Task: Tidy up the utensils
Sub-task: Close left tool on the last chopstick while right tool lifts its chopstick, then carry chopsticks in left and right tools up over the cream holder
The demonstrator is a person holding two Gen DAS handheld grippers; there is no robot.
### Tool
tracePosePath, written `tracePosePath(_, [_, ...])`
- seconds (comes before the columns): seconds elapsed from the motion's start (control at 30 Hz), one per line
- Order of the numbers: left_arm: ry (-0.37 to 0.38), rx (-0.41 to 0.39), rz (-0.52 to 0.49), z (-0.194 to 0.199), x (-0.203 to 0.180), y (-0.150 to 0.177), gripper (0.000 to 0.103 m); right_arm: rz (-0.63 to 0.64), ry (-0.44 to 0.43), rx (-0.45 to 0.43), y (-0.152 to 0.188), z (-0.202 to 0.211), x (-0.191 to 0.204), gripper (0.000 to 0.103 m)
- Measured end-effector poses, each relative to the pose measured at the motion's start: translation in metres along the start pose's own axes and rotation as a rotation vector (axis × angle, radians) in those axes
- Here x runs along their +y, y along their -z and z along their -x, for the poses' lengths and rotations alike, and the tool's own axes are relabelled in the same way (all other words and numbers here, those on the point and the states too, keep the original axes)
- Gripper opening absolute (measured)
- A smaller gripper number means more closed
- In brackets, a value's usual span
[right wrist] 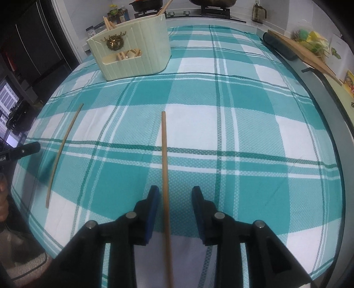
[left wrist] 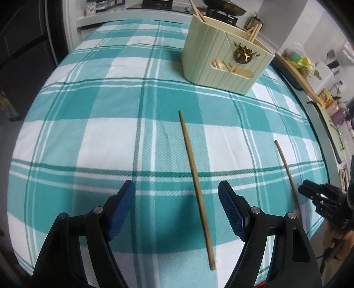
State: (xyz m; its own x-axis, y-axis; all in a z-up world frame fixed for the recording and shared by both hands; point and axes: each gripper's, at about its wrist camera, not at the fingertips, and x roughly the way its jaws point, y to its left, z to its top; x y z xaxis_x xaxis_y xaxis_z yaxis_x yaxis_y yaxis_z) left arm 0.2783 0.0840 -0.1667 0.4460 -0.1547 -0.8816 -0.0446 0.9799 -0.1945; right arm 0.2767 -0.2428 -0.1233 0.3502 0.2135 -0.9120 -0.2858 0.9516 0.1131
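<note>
Two wooden chopsticks lie apart on a teal and white checked cloth. In the left wrist view one chopstick point(left wrist: 195, 183) lies between my open left gripper's point(left wrist: 176, 188) fingers, closer to the right one; the other chopstick point(left wrist: 285, 168) lies to the right by my right gripper point(left wrist: 309, 192). In the right wrist view my open right gripper point(right wrist: 176, 192) straddles a chopstick point(right wrist: 164, 177); the other chopstick point(right wrist: 64, 150) lies far left. A cream utensil holder point(left wrist: 225, 55) with several chopsticks in it stands at the back, also in the right wrist view point(right wrist: 132, 51).
A dark tray with a wooden board point(right wrist: 285, 46) lies along the table's right edge. A stove with pans point(right wrist: 212, 6) stands behind the table. The cloth's near edge point(right wrist: 188, 254) is just under my right gripper.
</note>
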Motion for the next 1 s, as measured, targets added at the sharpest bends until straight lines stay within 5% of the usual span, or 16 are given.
tracePosePath(0.43, [-0.142,0.093,-0.102,-0.065,-0.018,-0.051,0.061,0.193,0.044,0.086,-0.049,-0.043,0.024,0.031])
tracePosePath(0.5, [-0.149,0.09,-0.119,-0.067,-0.022,-0.058,0.039,0.179,0.033,0.078,-0.062,-0.049,0.025,0.023])
tracePosePath(0.53, [-0.154,0.089,-0.12,-0.068,-0.023,-0.06,0.031,0.169,0.038,0.069,-0.069,-0.052,0.025,0.011])
tracePosePath(0.6, [-0.142,0.093,-0.108,-0.067,-0.023,-0.062,0.007,0.148,0.038,0.058,-0.081,-0.058,0.023,0.006])
tracePosePath(0.8, [-0.11,0.015,-0.067,-0.041,-0.019,-0.058,0.004,0.088,-0.009,-0.021,-0.088,-0.044,0.019,0.006])
tracePosePath(1.0, [-0.016,-0.181,-0.08,0.048,-0.031,-0.057,0.004,0.089,-0.065,-0.201,-0.088,0.028,0.022,0.006])
